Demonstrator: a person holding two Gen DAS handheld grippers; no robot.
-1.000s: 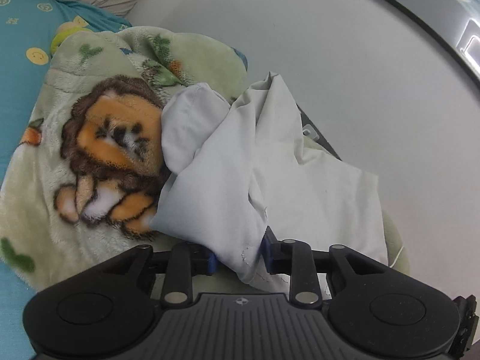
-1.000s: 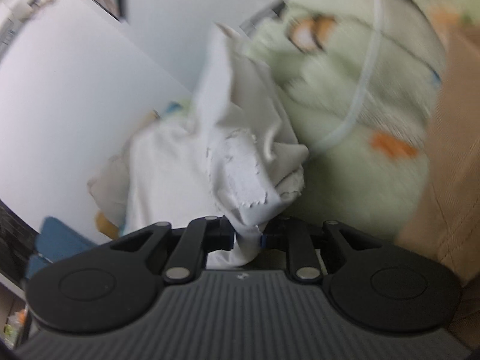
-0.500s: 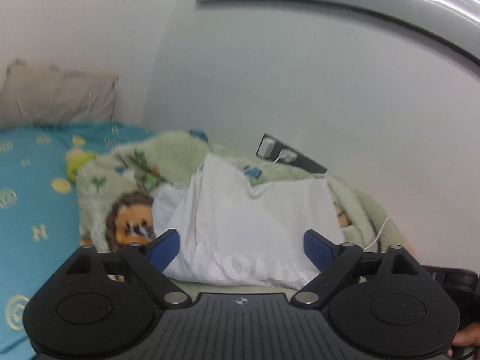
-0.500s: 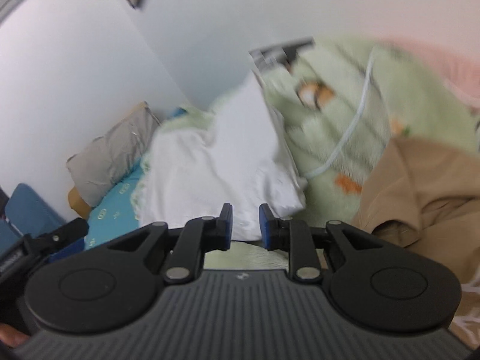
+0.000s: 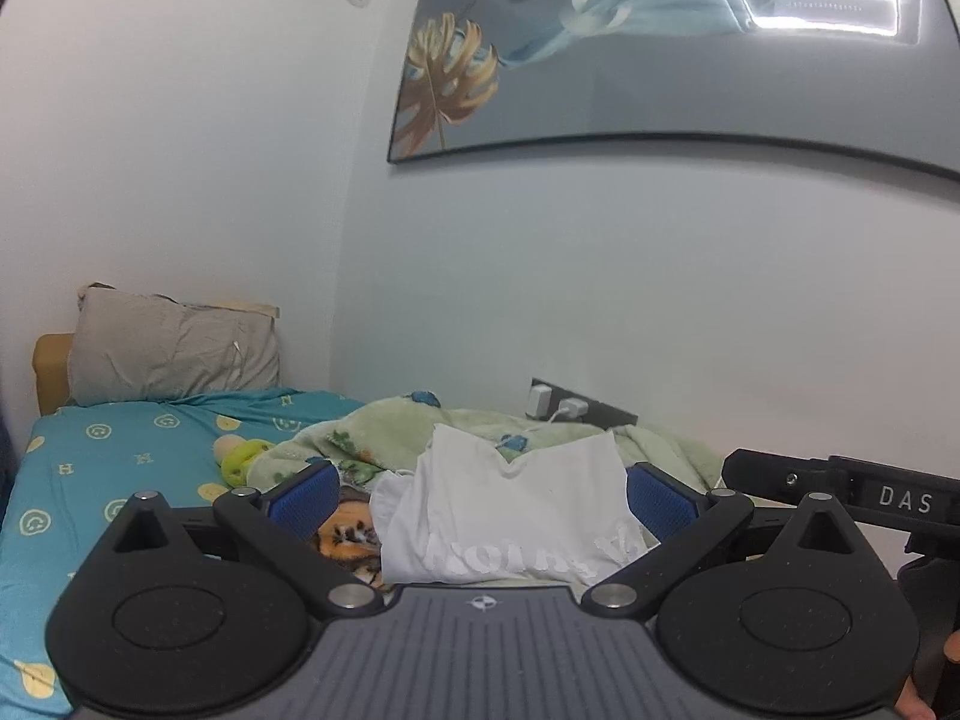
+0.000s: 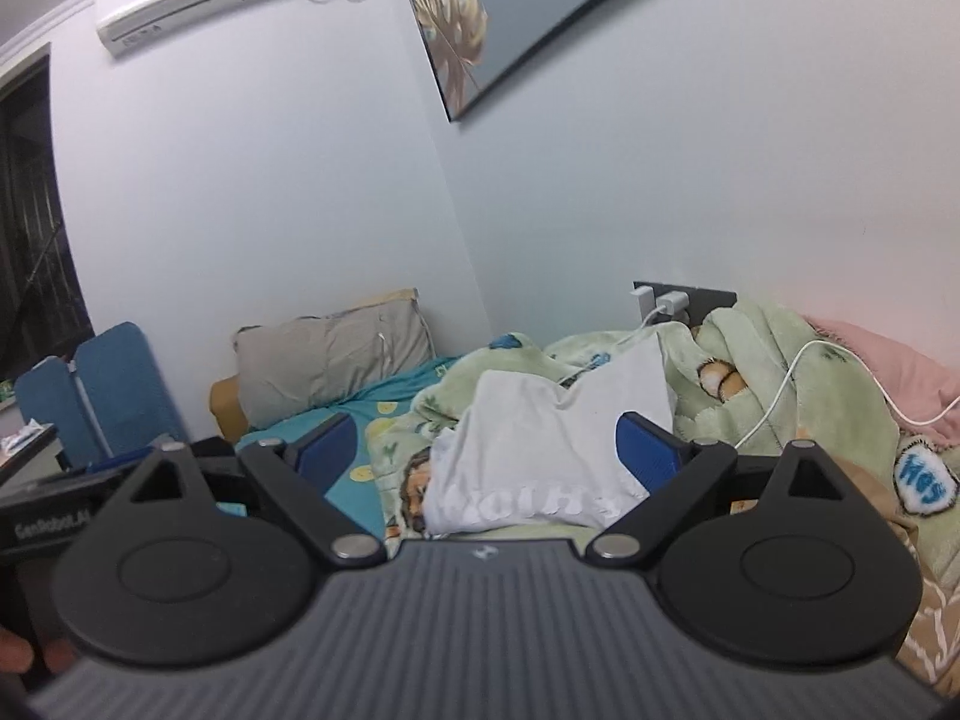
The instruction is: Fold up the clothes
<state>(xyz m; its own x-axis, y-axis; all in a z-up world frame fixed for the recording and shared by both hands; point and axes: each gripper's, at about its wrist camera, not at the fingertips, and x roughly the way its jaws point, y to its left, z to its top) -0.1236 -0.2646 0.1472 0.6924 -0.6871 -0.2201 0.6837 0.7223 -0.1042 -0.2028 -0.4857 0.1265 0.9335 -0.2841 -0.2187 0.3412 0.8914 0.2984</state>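
Left wrist view: the left gripper (image 5: 483, 495), jaws just spread and empty, faces the folded white T-shirt (image 5: 510, 516) lying ahead on the green lion blanket (image 5: 384, 426).

Right wrist view: the right gripper (image 6: 489, 447), likewise just opened, sees the shirt (image 6: 540, 450) dead ahead, widthwise across.

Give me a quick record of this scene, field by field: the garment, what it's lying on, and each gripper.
garment: white T-shirt, folded, faded lettering along its near edge
resting on: green lion blanket on the bed
left gripper: open, jaws just opened, nothing between them
right gripper: open, jaws just opened, nothing between them
nearby: grey pillow, white charging cable, tan garment
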